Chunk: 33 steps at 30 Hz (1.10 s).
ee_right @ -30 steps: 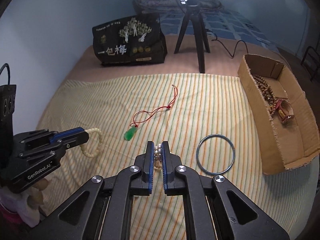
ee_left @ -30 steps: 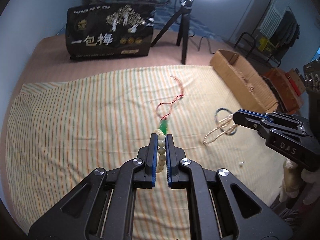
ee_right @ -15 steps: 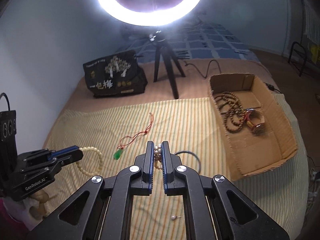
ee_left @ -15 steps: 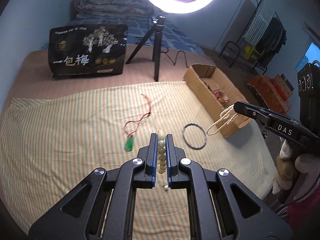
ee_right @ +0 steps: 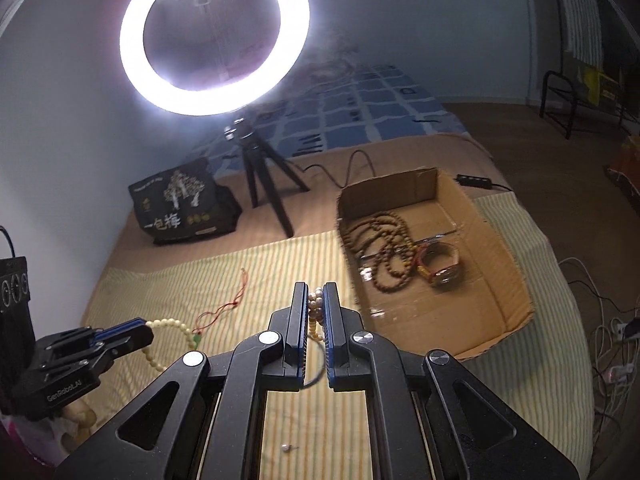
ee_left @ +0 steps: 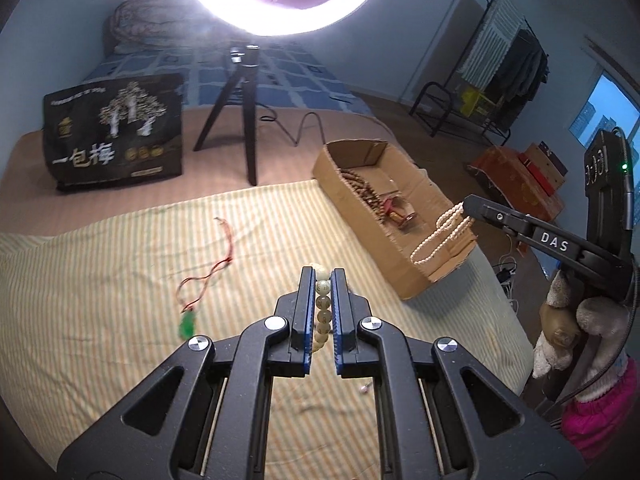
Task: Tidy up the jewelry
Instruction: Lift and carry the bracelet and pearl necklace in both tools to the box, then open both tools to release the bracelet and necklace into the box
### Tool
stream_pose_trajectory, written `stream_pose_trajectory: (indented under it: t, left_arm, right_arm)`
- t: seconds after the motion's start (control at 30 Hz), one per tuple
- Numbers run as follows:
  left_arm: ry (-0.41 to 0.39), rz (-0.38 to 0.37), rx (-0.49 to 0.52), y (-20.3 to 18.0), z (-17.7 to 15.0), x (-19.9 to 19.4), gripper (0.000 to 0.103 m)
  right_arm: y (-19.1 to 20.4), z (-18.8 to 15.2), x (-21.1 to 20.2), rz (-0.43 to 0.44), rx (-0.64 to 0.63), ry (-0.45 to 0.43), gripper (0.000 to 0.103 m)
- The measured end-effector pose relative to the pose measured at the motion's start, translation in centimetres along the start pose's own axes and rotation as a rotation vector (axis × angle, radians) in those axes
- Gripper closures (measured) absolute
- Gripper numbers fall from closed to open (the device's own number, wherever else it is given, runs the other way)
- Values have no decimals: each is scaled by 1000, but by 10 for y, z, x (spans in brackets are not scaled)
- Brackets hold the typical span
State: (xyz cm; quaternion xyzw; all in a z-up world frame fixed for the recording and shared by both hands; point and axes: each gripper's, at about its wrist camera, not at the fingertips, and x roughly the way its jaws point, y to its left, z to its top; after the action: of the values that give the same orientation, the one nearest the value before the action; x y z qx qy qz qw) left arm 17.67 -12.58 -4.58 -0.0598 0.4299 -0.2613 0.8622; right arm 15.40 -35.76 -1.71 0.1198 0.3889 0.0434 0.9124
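My left gripper (ee_left: 322,276) is shut on a cream bead bracelet (ee_left: 322,304), held up above the striped cloth; from the right wrist it shows at the left (ee_right: 140,330). My right gripper (ee_right: 316,290) is shut on a pearl necklace (ee_right: 316,308), whose loops dangle (ee_left: 440,236) by the near end of the cardboard box (ee_left: 360,200). Inside the box lie wooden bead strands (ee_right: 384,248) and a bangle (ee_right: 440,266). A green pendant (ee_left: 187,324) on a red cord (ee_left: 224,256) lies on the cloth. Part of a blue ring (ee_right: 316,378) shows behind my right fingers.
A small loose pearl stud (ee_right: 286,448) lies on the striped cloth (ee_left: 100,280) near me. A ring light on a tripod (ee_left: 248,120) and a black printed bag (ee_left: 116,128) stand at the back. Cables (ee_right: 600,320) and a person's gloved hand (ee_left: 580,328) are to the right.
Both grippers have risen and swung toward the cardboard box, each still holding its jewelry. The pearl necklace came off the cloth and now hangs by the box's near end.
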Motion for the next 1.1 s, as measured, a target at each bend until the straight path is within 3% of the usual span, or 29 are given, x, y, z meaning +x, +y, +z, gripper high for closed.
stream_pose_trajectory:
  t: [0.37,0.83,1.1]
  left_arm:
    - [-17,-85,24,-48,23,29,97]
    - [1,-190,17,-97,35,87,97]
    - [48,-188,0,-104,31,127,97]
  right_arm:
    - [-52,5,6,-73,64,-26,97]
    - [-111,1,25,-126,164,6,97]
    - [-127,-4,38,-132,200,33,97]
